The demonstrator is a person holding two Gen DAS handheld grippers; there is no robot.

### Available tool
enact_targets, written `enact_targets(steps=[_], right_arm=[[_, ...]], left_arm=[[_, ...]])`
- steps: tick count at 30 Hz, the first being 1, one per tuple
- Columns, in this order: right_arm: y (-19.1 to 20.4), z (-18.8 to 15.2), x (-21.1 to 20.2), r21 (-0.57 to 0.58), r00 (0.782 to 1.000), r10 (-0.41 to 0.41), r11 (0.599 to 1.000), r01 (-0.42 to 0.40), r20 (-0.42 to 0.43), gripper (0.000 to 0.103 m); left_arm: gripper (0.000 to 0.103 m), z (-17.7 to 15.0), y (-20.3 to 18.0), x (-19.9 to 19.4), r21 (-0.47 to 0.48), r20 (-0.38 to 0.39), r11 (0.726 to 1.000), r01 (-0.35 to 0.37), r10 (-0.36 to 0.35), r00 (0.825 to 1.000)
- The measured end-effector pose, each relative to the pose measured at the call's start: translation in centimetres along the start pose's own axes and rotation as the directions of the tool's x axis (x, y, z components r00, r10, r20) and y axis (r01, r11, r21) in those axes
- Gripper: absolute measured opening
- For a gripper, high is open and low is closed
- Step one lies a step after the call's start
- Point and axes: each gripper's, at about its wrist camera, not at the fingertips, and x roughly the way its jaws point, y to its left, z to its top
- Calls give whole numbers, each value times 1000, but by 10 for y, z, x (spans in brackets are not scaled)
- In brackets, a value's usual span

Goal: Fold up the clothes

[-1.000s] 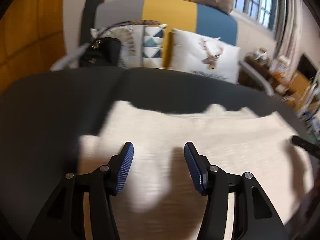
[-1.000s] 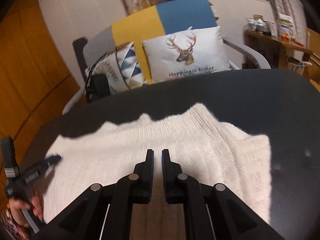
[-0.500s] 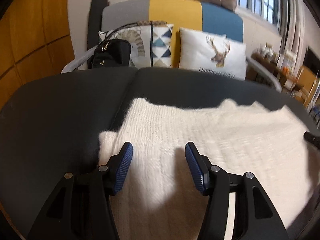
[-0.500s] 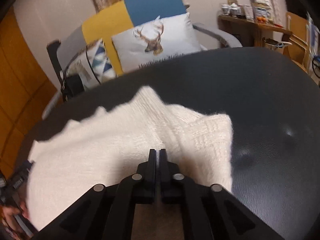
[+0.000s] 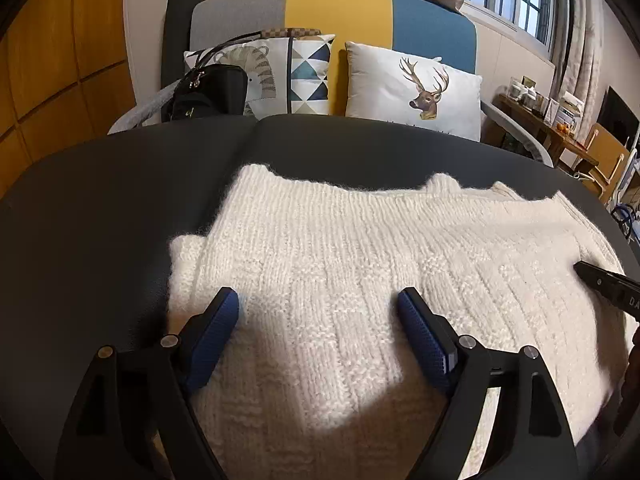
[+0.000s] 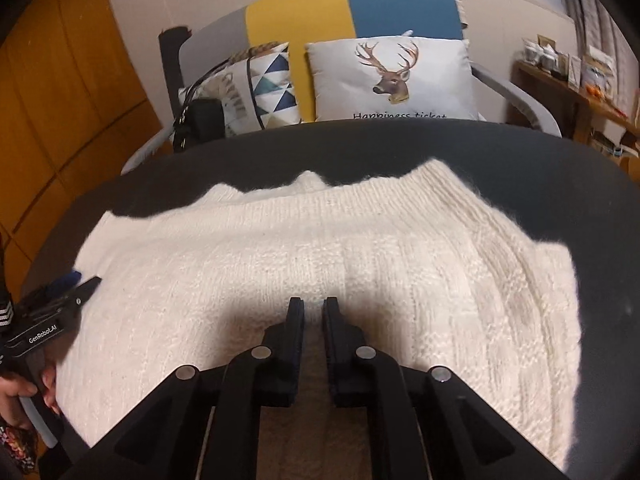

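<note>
A cream knitted sweater (image 5: 360, 280) lies spread across a dark table (image 5: 100, 220), already doubled over at both sides, as a person works it with two hand-held grippers. The left gripper (image 5: 318, 336) hovers over the near left part of the knit, its blue-padded jaws opening wide with only flat fabric showing between them and nothing pinched. The right gripper (image 6: 313, 312) sits over the near middle of the garment with its jaws all but closed; no fold of wool can be seen caught between them, though the tips lie low against the knit. Its tip shows in the left view at the far right edge, and a hand (image 6: 20, 390) holding the left tool shows at the near left corner of the right view. The step appears to be letting go of the left side and lining up the next fold. To do it well, the open jaws should lift clear of the loose knit before moving, so the pads do not snag the loops and drag the folded edge askew, and the next grip should take both layers at a corner. Counted: one sweater, two grippers, one table. Beyond its far edge stands one sofa (image 5: 340, 8) in grey, yellow and blue, bearing two cushions, a deer cushion (image 5: 416, 88) and a triangle-patterned cushion (image 5: 296, 72), and one black bag (image 5: 208, 92).
</note>
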Motion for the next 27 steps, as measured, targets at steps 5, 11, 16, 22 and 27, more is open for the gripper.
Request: enact_targets(steps=[5,11,16,22,27], right_arm=[[0,-8,-11,-12,999,1,1000,-1,-41,7],[-9,-38,-36,94,995,73,993,-67,-62,8],[-7,-52,-63,118,991,63,992,-49,-118,11],[-15,-29,-84,142,997,67,987,-72,43,16],[-28,-8,-36,106,998,-49,993,52,-29,16]], left_arm=[[84,-12,-8,-9,59,3,998,8,-8,1000],[84,-35,-12,-36,71,-17,994,79,-78,997],[84,-36,-1,-66,4,8,986,169,-169,986],[84,5,21,-39,-82,30,996,45,-43,999],[84,13,30,2,-104,-111,991,-84,72,991]])
